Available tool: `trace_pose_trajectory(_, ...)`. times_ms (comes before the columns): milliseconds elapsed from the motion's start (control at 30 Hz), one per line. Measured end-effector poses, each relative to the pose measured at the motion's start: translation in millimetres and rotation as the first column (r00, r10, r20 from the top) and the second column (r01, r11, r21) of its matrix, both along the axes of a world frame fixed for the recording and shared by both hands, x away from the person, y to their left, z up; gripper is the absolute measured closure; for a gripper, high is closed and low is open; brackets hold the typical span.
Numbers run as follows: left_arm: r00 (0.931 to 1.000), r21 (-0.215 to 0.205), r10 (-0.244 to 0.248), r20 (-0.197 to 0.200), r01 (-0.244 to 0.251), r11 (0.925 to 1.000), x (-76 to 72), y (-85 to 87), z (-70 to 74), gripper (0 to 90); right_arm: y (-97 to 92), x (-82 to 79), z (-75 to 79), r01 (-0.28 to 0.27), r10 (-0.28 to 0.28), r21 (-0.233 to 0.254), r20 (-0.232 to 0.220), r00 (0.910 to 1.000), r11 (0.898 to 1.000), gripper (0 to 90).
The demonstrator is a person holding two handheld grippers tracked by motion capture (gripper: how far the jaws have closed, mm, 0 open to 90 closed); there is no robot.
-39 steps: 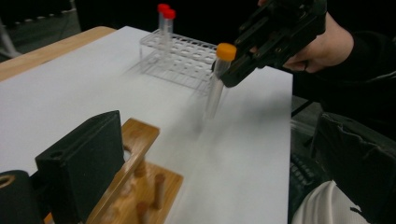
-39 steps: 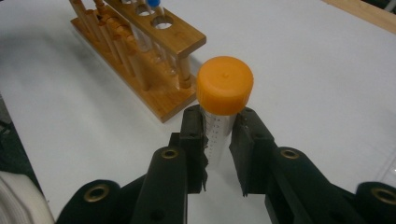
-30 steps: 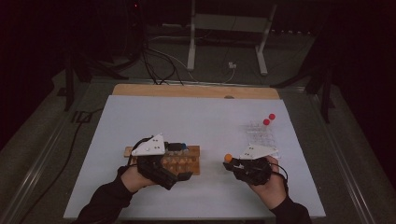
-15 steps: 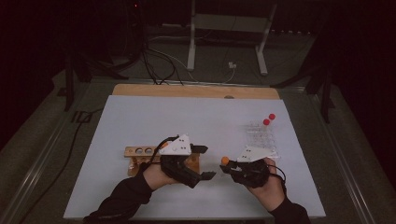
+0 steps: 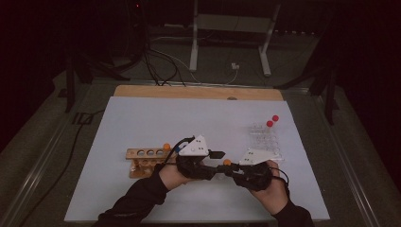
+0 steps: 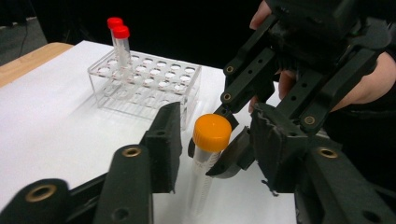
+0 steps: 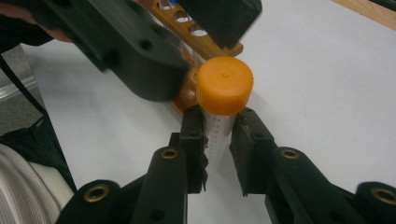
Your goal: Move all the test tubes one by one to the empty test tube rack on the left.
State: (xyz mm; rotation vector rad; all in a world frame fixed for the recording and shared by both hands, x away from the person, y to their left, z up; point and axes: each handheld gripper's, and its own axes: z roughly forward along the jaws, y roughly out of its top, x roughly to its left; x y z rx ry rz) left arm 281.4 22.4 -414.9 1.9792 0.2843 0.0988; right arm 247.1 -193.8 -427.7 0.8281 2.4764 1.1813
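Right now the right gripper [image 7: 217, 135] is clamped on the clear body of an orange-capped tube [image 7: 223, 93], holding it upright just above the white counter [image 5: 142, 118]. Left gripper [image 6: 212, 144] sits directly opposite, jaws just been closing, with the orange cap between them; a gap shows each side, pads not touching it. Wooden tube rack [image 5: 144, 158] lies behind the left gripper, clear plastic rack [image 6: 149, 79] with two red-capped tubes [image 6: 119, 42] beyond the right gripper.
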Motion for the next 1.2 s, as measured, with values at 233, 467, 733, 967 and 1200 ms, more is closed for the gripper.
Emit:
trace_pose_trajectory(233,0.9998,0.027,0.004,0.018,-0.004,0.9996,2.4,-5.1,-3.8,64.6,0.7,-0.3,0.1,-0.003,0.003,0.0,-0.002,1.0,1.0,74.4)
trace_pose_trajectory(467,0.9995,0.048,-0.002,0.032,0.001,0.9988,1.5,-10.1,-6.1,70.3,0.5,-0.3,0.0,-0.003,0.003,-0.001,-0.002,1.0,1.0,74.4)
trace_pose_trajectory(733,0.9982,0.058,-0.009,0.06,0.005,0.9983,0.6,-10.1,-4.1,71.8,0.0,0.2,0.2,-0.002,0.002,0.012,-0.005,1.0,1.0,74.1)
trace_pose_trajectory(967,0.9975,0.039,0.001,0.071,-0.004,0.9992,0.2,-6.5,5.3,71.8,-2.5,0.1,3.7,0.008,-0.008,0.036,0.004,1.0,0.999,67.7)
trace_pose_trajectory(1200,0.9955,0.006,0.034,0.088,-0.035,0.9994,1.7,10.7,26.3,71.8,-8.2,1.6,8.3,0.04,-0.042,0.075,0.023,0.9989,0.996,48.0)
